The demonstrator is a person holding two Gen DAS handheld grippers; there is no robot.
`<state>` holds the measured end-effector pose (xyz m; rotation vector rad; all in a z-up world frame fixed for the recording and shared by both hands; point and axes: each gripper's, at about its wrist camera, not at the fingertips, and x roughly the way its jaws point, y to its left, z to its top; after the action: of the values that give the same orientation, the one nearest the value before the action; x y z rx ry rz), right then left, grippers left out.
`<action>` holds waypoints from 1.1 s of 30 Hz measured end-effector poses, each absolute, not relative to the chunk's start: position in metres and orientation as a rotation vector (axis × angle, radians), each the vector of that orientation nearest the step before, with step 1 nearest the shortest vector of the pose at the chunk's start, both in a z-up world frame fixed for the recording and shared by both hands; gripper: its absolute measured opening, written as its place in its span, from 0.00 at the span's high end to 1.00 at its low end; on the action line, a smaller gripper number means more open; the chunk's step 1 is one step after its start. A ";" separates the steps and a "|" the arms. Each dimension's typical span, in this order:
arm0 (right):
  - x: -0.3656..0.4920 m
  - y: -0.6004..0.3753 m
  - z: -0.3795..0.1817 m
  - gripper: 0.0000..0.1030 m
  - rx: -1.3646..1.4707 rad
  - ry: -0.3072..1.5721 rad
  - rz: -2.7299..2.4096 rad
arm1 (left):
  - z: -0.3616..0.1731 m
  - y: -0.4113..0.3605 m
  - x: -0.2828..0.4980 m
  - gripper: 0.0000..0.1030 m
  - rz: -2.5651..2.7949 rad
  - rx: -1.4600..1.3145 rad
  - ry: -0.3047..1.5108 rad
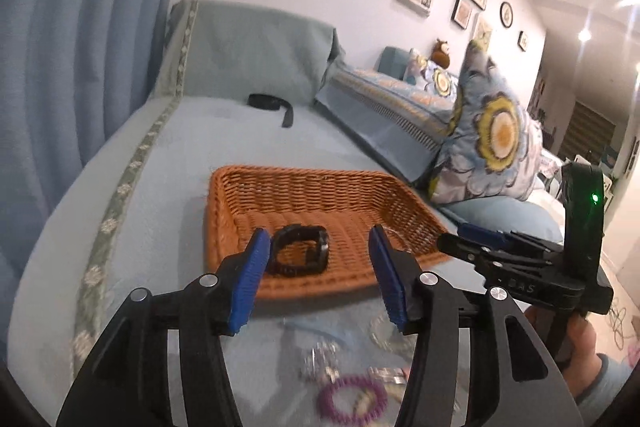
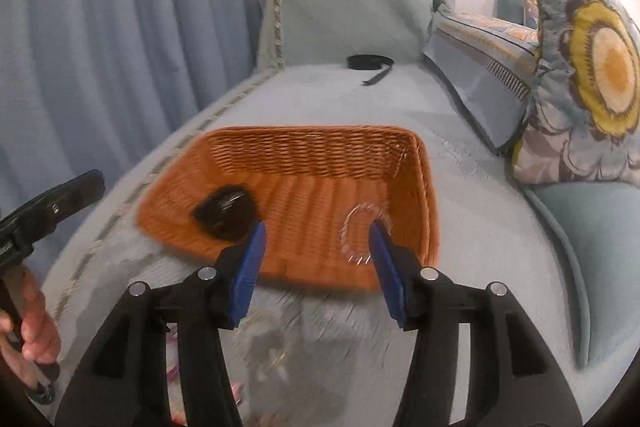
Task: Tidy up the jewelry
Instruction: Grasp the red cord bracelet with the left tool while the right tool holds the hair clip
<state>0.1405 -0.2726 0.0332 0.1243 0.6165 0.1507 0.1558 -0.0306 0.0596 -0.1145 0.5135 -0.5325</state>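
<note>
An orange wicker basket (image 1: 320, 195) (image 2: 320, 155) sits on a light blue bed cover. In it lie a black bracelet (image 1: 300, 253) (image 2: 226, 213) and a clear spiral bracelet (image 2: 362, 237). My left gripper (image 1: 320, 267) is open and empty, just above the basket's near rim. My right gripper (image 2: 318, 259) is open and empty over the near rim; it also shows in the left wrist view (image 1: 472, 239). Loose jewelry lies in front of the basket: a purple spiral bracelet (image 1: 352, 401) and silver pieces (image 1: 320, 359), blurred.
A black strap (image 1: 272, 105) (image 2: 370, 65) lies at the far end of the cover. A flowered pillow (image 1: 492, 143) (image 2: 588, 79) stands to the right. A blue curtain (image 1: 80, 47) hangs at the left.
</note>
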 end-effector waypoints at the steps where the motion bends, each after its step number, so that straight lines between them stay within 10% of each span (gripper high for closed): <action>1: 0.131 -0.271 0.034 0.51 0.127 0.611 0.156 | 0.061 -0.027 0.148 0.51 -0.536 -0.120 0.509; 16: 0.026 -0.246 -0.036 0.52 0.262 0.776 0.185 | 0.000 0.005 0.069 0.51 -0.543 -0.179 0.693; 33: 0.055 -0.224 -0.056 0.76 0.171 0.862 0.119 | -0.052 -0.010 0.077 0.53 -0.495 -0.086 0.839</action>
<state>0.0553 -0.2235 -0.0558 0.1711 0.8623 0.1190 0.0775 -0.0101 -0.0517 -0.0863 0.8391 -0.4953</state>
